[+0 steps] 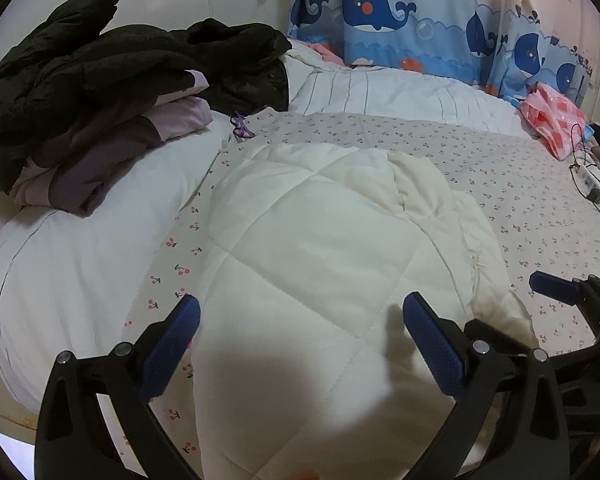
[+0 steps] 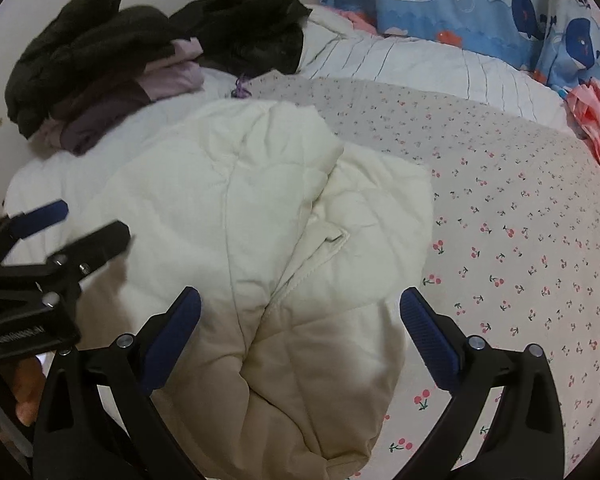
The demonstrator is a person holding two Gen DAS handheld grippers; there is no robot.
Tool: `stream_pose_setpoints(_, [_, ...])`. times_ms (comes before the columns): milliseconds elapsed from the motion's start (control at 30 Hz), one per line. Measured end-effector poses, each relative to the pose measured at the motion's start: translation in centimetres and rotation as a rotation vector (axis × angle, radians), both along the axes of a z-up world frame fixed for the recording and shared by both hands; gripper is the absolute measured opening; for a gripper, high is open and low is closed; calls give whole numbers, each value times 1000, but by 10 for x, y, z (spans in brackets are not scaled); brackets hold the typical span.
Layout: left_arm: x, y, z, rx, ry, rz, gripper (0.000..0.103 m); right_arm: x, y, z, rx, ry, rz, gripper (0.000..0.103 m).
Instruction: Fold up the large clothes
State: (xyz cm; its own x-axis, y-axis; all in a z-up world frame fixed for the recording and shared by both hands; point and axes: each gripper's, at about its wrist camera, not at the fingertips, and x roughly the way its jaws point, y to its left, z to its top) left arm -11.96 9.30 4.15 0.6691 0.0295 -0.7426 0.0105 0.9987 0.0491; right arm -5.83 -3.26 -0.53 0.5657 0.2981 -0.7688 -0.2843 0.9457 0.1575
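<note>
1. Cream quilted jacket (image 1: 320,264) lies bunched on the cherry-print bedsheet (image 2: 520,240), in the middle of the bed.
2. Left tongs (image 1: 300,320) hover above it, spread wide and holding nothing.
3. Right tongs (image 2: 300,320) hover spread wide, also holding nothing.
4. Dark clothes pile (image 1: 100,80) sits at the bed's far left.

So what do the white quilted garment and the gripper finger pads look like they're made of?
White quilted garment: looks like matte woven fabric over soft padding; stitched diamond lines and puffy panels suggest it, filling unknown. Finger pads: blue, probably rubber or soft plastic, with a fine ribbed grip texture, on black rigid arms.
</note>
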Motion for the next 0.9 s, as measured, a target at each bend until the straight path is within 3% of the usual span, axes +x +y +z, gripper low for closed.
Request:
stream_pose_setpoints(267, [0, -2, 3, -10, -7, -2, 97, -11, 3, 12, -35, -86, -4, 96])
stream_pose_setpoints(567, [-3, -5, 5, 36, -23, 6, 97, -7, -2, 6, -21, -64, -13, 96])
stream_pose_setpoints(900, [-2, -6, 5, 32, -19, 2, 97, -7, -2, 5, -22, -61, -15, 96])
